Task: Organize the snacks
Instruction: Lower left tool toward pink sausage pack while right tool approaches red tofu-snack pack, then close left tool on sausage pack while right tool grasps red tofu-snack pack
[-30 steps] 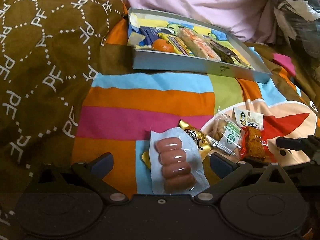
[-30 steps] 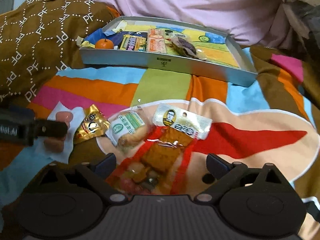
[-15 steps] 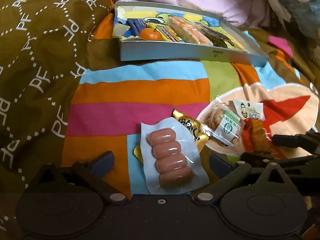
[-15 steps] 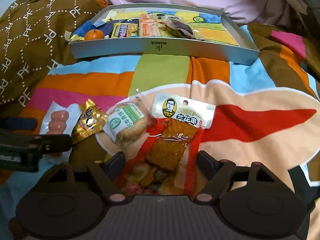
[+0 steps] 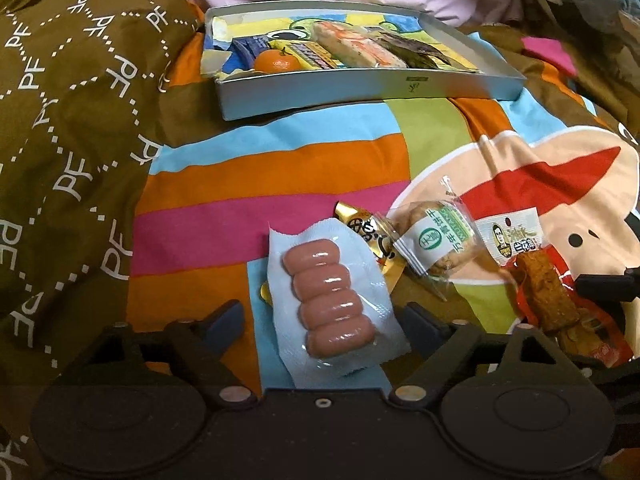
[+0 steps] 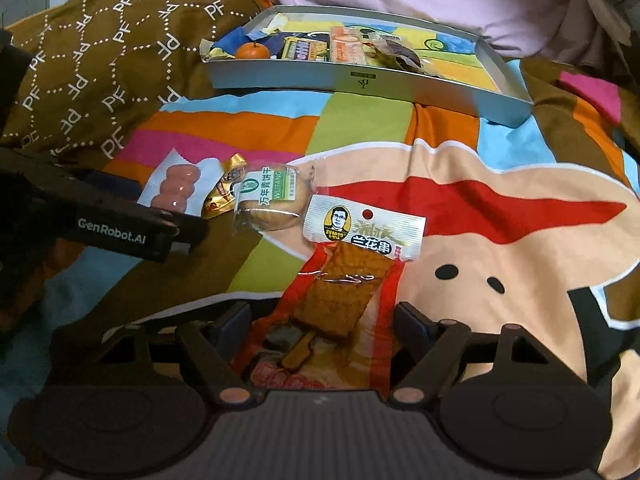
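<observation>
Bed under a striped cartoon blanket (image 6: 500, 184); grey tray (image 6: 360, 80) of snacks at the far end. Left hand-held gripper (image 5: 320, 316) just closing, fingers apart either side of the sausage pack (image 5: 332, 300), not pressing. Right hand-held gripper (image 6: 322, 320) apart, astride the red tofu packet (image 6: 340, 292). Biscuit (image 6: 272, 200) and gold packet (image 6: 224, 196) between.

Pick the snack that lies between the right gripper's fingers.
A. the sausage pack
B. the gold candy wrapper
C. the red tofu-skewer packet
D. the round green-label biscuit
C: in the right wrist view the red tofu-skewer packet runs down between the right gripper fingers, while the sausage pack, gold wrapper and biscuit lie further off to the left.
</observation>
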`<move>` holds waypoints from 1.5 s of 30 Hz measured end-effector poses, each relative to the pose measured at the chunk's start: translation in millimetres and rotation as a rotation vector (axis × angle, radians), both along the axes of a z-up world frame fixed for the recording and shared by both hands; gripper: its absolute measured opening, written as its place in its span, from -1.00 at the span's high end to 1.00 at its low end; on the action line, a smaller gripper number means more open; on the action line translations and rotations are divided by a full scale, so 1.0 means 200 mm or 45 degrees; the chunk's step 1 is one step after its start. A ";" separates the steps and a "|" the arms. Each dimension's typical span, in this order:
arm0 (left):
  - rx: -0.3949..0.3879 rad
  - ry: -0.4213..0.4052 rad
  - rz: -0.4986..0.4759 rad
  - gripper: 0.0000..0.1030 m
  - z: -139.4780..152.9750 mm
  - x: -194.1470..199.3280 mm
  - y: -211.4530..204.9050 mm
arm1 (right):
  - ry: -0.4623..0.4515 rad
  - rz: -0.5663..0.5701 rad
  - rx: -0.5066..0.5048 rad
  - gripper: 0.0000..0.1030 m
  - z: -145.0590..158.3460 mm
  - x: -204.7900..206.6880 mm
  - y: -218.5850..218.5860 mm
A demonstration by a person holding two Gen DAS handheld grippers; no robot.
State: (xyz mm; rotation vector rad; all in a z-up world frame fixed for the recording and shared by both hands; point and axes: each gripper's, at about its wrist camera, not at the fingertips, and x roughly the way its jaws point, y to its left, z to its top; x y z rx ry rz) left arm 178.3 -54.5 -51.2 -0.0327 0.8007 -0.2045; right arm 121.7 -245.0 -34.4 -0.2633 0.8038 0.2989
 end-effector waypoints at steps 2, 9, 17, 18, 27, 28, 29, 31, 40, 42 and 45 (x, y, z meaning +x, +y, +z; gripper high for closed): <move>0.001 0.006 -0.010 -0.41 0.01 -0.01 0.00 | 0.001 0.002 0.007 -0.58 0.00 0.00 0.00; -0.069 0.054 0.007 -0.27 0.03 -0.03 0.05 | 0.007 0.061 0.023 -0.58 0.01 -0.05 0.02; -0.072 0.128 -0.045 -0.16 0.06 -0.14 0.10 | -0.006 0.176 0.032 -0.58 0.00 -0.12 0.08; -0.063 0.132 -0.060 -0.16 0.06 -0.16 0.11 | -0.011 0.182 0.032 -0.59 0.00 -0.12 0.08; -0.175 0.116 -0.033 -0.66 0.05 -0.14 0.12 | 0.023 0.120 0.103 -0.62 0.01 -0.07 0.08; -0.173 0.110 -0.028 -0.68 0.04 -0.13 0.11 | 0.022 0.109 0.104 -0.62 0.01 -0.06 0.08; -0.168 0.107 -0.023 -0.70 0.03 -0.12 0.10 | 0.023 0.099 0.098 -0.63 0.00 -0.06 0.09; -0.152 0.098 -0.015 -0.74 0.03 -0.09 0.08 | 0.021 0.093 0.078 -0.66 -0.01 -0.06 0.11; -0.073 0.056 -0.037 -0.59 0.00 -0.02 0.05 | 0.013 0.036 0.033 -0.81 -0.04 -0.04 0.14; -0.053 0.045 -0.034 -0.50 0.00 -0.02 0.05 | 0.014 0.014 0.043 -0.81 -0.04 -0.03 0.15; -0.030 0.039 -0.015 -0.33 0.00 -0.02 0.06 | 0.013 -0.012 0.055 -0.79 -0.04 -0.01 0.15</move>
